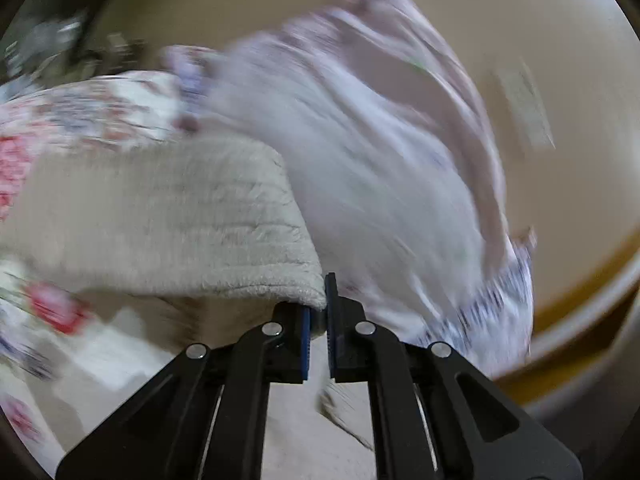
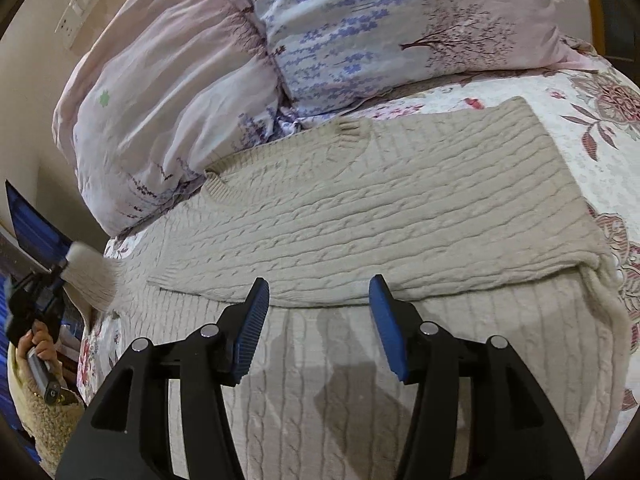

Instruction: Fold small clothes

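At the left edge of the right wrist view we saw our left gripper (image 2: 66, 264) clamped on a corner of the beige sweater (image 2: 380, 200), lifting that edge off the bedspread (image 2: 600, 128). Its own blurred view showed the jaws pinched on the knit (image 1: 180, 220). The sweater lay across the flowered bed below two pillows (image 2: 360, 32). Our right gripper (image 2: 316, 320) hovered over it, jaws half apart and empty.
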Demonstrator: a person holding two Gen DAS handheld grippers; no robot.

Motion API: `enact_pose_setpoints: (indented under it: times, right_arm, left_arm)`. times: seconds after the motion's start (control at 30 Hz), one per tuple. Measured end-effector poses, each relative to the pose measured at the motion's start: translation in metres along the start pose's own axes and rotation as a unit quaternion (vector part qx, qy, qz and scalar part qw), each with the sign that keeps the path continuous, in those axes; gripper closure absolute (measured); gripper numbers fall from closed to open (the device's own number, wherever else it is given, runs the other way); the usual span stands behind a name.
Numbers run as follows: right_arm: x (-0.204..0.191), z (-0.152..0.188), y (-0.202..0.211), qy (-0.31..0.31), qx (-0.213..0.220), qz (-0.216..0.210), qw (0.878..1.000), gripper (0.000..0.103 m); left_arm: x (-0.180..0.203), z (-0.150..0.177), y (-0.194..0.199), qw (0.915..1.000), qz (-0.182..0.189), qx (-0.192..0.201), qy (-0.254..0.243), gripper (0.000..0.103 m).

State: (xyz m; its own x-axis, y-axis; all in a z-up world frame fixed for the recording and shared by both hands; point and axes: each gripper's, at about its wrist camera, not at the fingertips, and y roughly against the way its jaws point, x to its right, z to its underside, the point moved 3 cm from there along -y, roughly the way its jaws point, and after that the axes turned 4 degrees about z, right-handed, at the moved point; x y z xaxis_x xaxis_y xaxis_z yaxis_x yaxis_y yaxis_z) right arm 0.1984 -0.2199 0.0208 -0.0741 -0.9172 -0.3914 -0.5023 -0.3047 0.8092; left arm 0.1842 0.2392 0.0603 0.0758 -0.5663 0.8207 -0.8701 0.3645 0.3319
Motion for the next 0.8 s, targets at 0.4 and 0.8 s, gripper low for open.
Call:
enact_pose_setpoints:
  times: [0.4,0.8]
  right_arm:
    - [0.018,0.002,0.018,-0.009,0.017,0.006,1.0,0.049]
    - [-0.059,-0.004,0.029,0.162,0.043,-0.037,0.985,0.049]
  left_arm:
    - [0.111,0.159,-0.111,0.9667,0.018,-0.151,-0.206,0.097]
    - [0.075,0.166,-0.092,0.965,0.063,-0.205,-0.151,0.041]
